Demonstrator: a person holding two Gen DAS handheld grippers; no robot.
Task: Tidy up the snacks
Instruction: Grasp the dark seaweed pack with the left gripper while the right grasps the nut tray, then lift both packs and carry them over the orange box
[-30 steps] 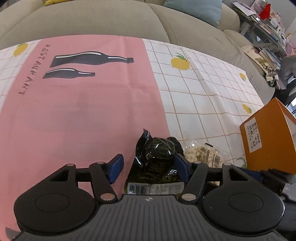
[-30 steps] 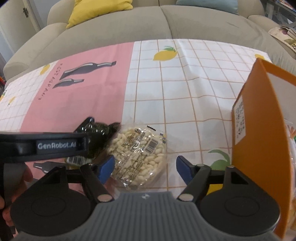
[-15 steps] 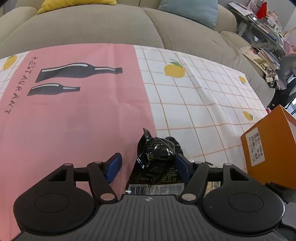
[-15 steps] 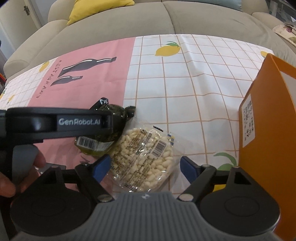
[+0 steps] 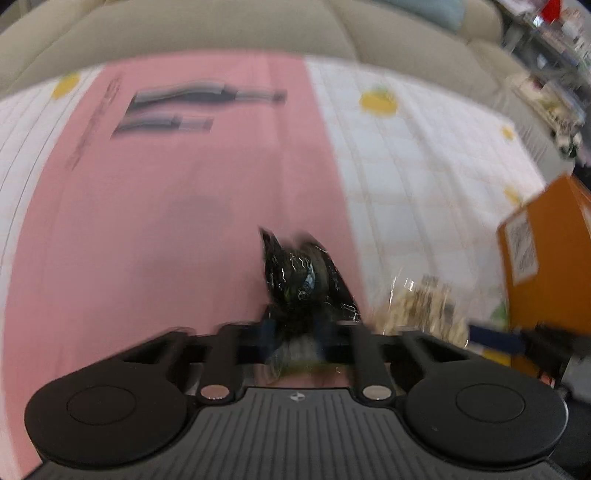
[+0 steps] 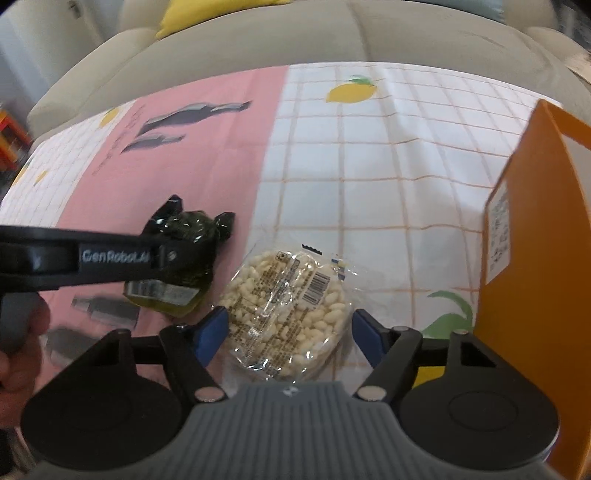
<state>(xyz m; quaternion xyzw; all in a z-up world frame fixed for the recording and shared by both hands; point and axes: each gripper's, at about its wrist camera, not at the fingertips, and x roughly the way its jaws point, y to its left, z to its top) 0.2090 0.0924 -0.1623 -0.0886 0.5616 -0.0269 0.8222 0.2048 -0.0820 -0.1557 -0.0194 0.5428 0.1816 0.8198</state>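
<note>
My left gripper [image 5: 291, 332] is shut on a dark green, crinkled snack packet [image 5: 303, 280] over the pink part of the tablecloth; that view is blurred. The right wrist view shows the same packet [image 6: 181, 251] pinched under the left gripper's black body [image 6: 74, 258]. A clear round packet of puffed rice crackers [image 6: 288, 306] lies between the blue pads of my right gripper [image 6: 290, 328]. Its jaws are closing; the left pad [image 6: 214, 328] is at the wrapper's edge and the right pad stands just clear.
An open orange cardboard box [image 6: 535, 258] stands close on the right, also seen in the left wrist view [image 5: 546, 266]. The pink and checked tablecloth [image 6: 369, 166] covers the table before a beige sofa [image 6: 258, 33]. A person's hand [image 6: 14, 350] grips the left tool.
The left jaws have closed onto the dark packet, and the left view has gone blurred. The right gripper has come down closer around the rice cracker packet.
</note>
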